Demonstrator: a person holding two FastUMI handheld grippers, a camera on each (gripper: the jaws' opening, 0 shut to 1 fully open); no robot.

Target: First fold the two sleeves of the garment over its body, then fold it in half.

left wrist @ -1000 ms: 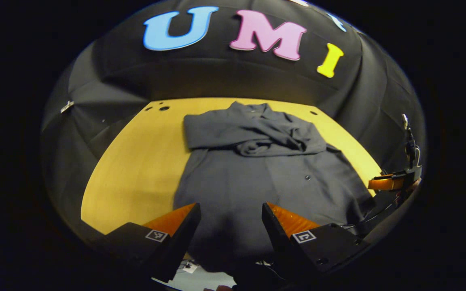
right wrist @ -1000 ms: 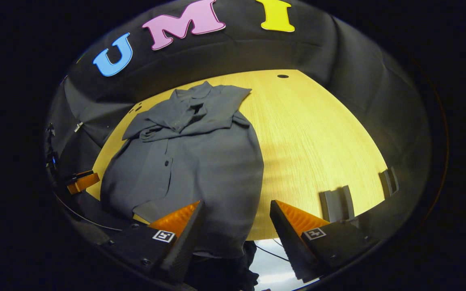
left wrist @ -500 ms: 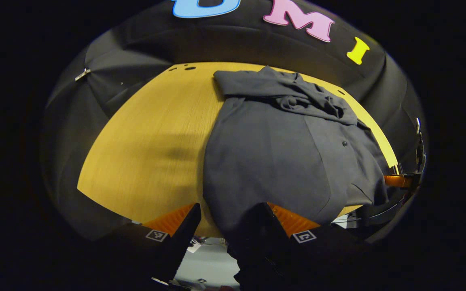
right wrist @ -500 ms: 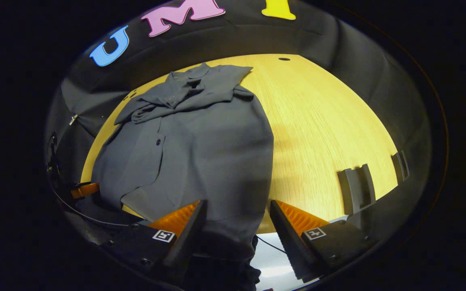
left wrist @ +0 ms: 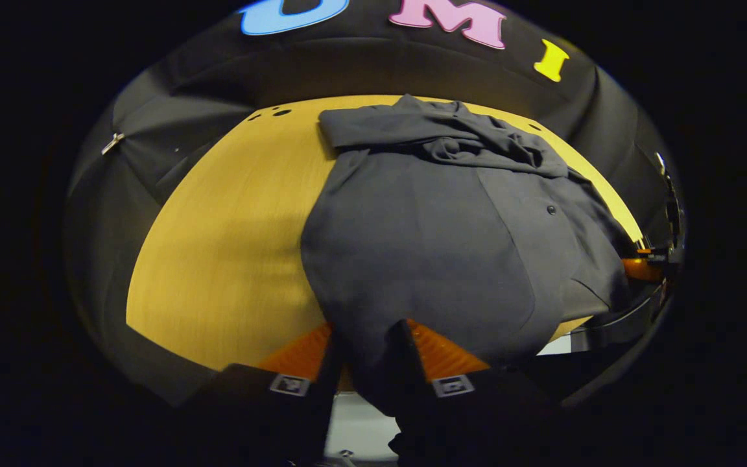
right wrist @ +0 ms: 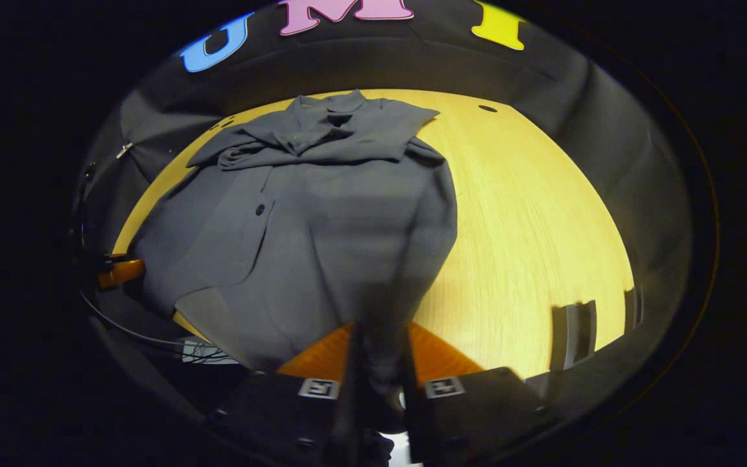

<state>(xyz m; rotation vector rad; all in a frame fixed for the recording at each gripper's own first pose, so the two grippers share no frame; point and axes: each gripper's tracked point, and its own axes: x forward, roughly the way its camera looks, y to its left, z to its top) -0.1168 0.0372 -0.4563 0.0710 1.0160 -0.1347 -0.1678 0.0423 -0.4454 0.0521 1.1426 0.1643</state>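
Observation:
A dark grey button shirt (left wrist: 425, 246) lies flat on the yellow wooden table (left wrist: 231, 246), collar at the far side. Both sleeves (left wrist: 471, 146) lie folded across its chest. The hem hangs over the near table edge. In the left gripper view, my left gripper (left wrist: 367, 350) is shut on the hem at one lower corner. In the right gripper view, the shirt (right wrist: 321, 233) spreads to the left and my right gripper (right wrist: 379, 350) is shut on the hem at the other corner, with cloth bunched between its fingers. One of the left gripper's fingers (right wrist: 120, 271) shows at the far left.
Two grey slotted holders (right wrist: 571, 334) stand at the table's (right wrist: 529, 227) near right edge. Small holes (left wrist: 281, 112) mark the far corners. A metal clip (left wrist: 111, 143) hangs on the black wall. Cables (right wrist: 198, 350) run below the near edge.
Both grippers came down to the near table edge and went from open to shut on the shirt's hem. The shirt itself has stayed in place.

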